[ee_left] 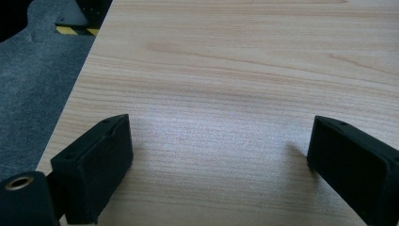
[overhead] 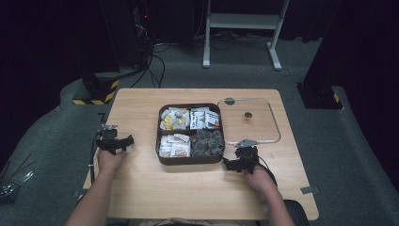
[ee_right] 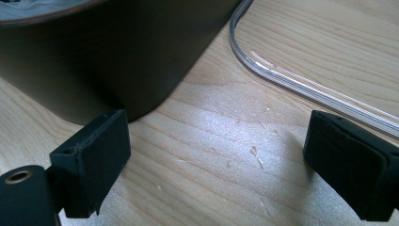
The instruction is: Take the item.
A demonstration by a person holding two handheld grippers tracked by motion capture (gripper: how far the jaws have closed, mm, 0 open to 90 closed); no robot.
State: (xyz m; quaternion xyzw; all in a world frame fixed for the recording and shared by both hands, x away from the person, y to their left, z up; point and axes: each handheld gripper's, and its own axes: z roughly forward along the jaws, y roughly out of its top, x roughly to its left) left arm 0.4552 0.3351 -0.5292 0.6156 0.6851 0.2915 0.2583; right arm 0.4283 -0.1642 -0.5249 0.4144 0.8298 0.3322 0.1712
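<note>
Brown four-compartment snack box (overhead: 190,160) sits mid-table on the light wooden tabletop (overhead: 197,188), lid off; the clear plastic lid with a small dark knob (overhead: 273,123) lies flat just right of it, touching or nearly so. Back-left compartment holds yellow-white wrapped snacks (overhead: 173,118), back-right white sachets (overhead: 205,118), front-left small pale packets (overhead: 174,146), front-right dark wrapped pieces (overhead: 208,142). Left gripper (overhead: 123,141) rests on the table well left of the box, held by the left hand (overhead: 110,160); in the left gripper view (ee_left: 220,150) jaws are spread wide with only bare wood between them, table edge and grey carpet (ee_left: 28,89) beyond. Right gripper (overhead: 230,164) is near the box's front-right corner, just below the lid's near edge, held by the right hand (overhead: 258,178); in the right gripper view (ee_right: 217,150) jaws are spread wide, nothing grasped, the box's rounded dark wall (ee_right: 117,52) ahead-left and the lid's clear rim (ee_right: 301,87) ahead-right, with a few pale specks (ee_right: 256,155) on the wood between.
</note>
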